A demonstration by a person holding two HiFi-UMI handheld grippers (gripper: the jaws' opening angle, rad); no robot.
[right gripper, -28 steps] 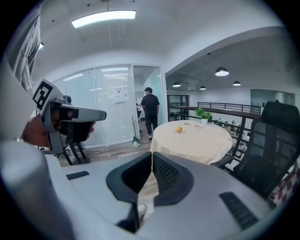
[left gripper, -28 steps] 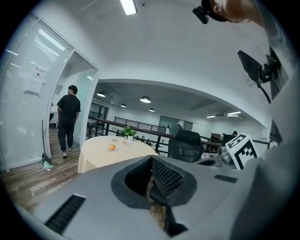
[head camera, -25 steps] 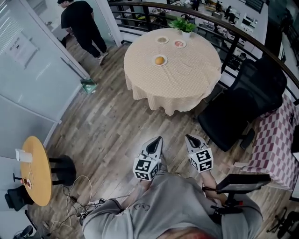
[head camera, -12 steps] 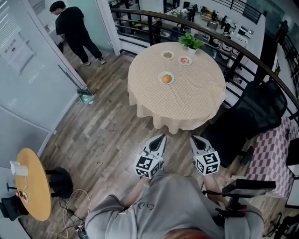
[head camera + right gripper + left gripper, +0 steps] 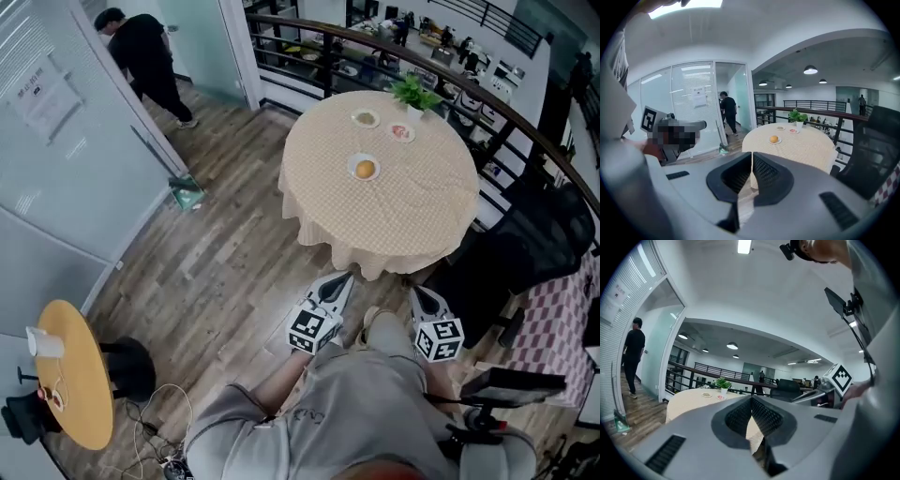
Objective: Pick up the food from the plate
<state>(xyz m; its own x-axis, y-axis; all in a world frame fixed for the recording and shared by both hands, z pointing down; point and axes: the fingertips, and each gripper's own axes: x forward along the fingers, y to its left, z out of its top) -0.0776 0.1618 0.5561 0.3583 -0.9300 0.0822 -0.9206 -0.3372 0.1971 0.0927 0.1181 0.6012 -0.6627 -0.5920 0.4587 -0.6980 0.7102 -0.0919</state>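
Note:
An orange round food (image 5: 366,169) lies on a small white plate (image 5: 355,173) on the round table with a beige cloth (image 5: 412,216), ahead of me. The right gripper view shows the same food (image 5: 774,138) on that table (image 5: 806,147). Two other small plates (image 5: 365,118) (image 5: 401,132) and a potted plant (image 5: 412,92) stand at the table's far side. My left gripper (image 5: 342,276) and right gripper (image 5: 418,292) are both shut and empty, held side by side over the wooden floor, short of the table's near edge. In its own view the left gripper (image 5: 751,399) points level at the table (image 5: 693,401).
A black office chair (image 5: 534,244) stands right of the table, with a checked cloth (image 5: 572,319) beyond it. A railing (image 5: 309,28) curves behind the table. A glass wall (image 5: 66,141) runs on the left, where a person in black (image 5: 141,52) walks. A small wooden side table (image 5: 70,375) holds a cup (image 5: 42,342).
Both grippers have come forward and the round table now lies nearer to them. The person in black has moved further off at the upper left.

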